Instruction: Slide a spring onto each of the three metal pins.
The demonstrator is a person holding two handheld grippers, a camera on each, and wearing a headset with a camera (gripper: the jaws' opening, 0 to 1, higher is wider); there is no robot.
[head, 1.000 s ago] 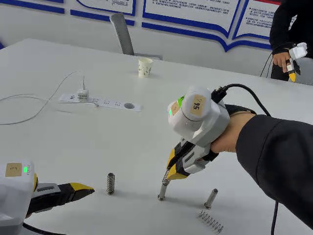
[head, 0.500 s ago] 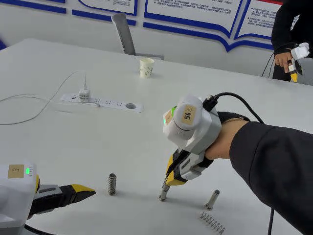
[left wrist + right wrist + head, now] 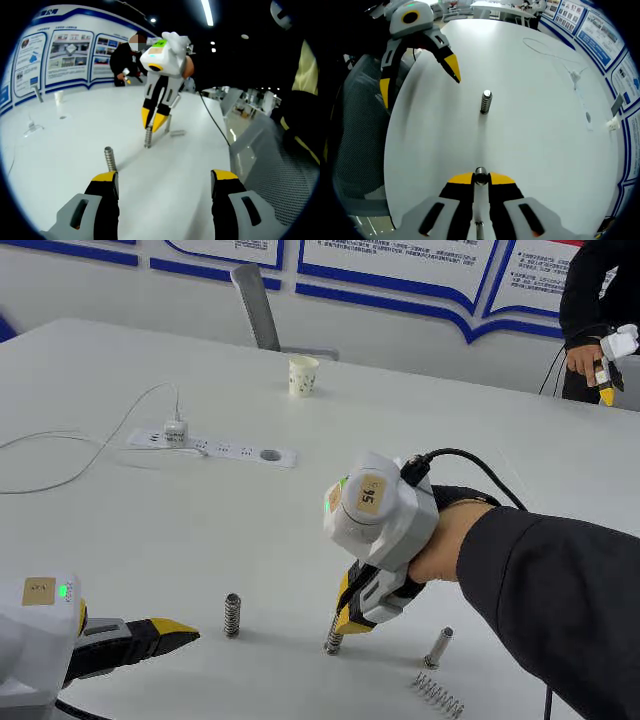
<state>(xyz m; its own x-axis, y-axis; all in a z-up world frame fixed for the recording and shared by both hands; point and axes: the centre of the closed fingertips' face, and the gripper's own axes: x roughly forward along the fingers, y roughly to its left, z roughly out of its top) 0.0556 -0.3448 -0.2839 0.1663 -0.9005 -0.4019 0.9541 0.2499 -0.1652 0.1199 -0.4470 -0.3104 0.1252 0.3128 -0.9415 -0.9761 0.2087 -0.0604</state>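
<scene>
Three metal pins stand on the white table (image 3: pixel 150 530). The left pin (image 3: pixel 232 615) wears a spring, as the left gripper view (image 3: pixel 110 159) and the right gripper view (image 3: pixel 486 101) also show. My right gripper (image 3: pixel 343 625) is shut on a spring (image 3: pixel 480 176) that sits over the middle pin (image 3: pixel 332 643), jaws pointing down. The right pin (image 3: pixel 437 647) is bare, with a loose spring (image 3: pixel 437 695) lying in front of it. My left gripper (image 3: pixel 165 182) hovers open and holds nothing, low at the left (image 3: pixel 185 638).
A power strip (image 3: pixel 215 448) with a plugged charger and white cable lies mid-table. A paper cup (image 3: pixel 302 375) stands farther back, with a chair behind it. Another person stands at the far right edge (image 3: pixel 600 310) holding a gripper.
My right gripper has sunk lower along the middle pin, taking the spring down with it. The left gripper has stayed put.
</scene>
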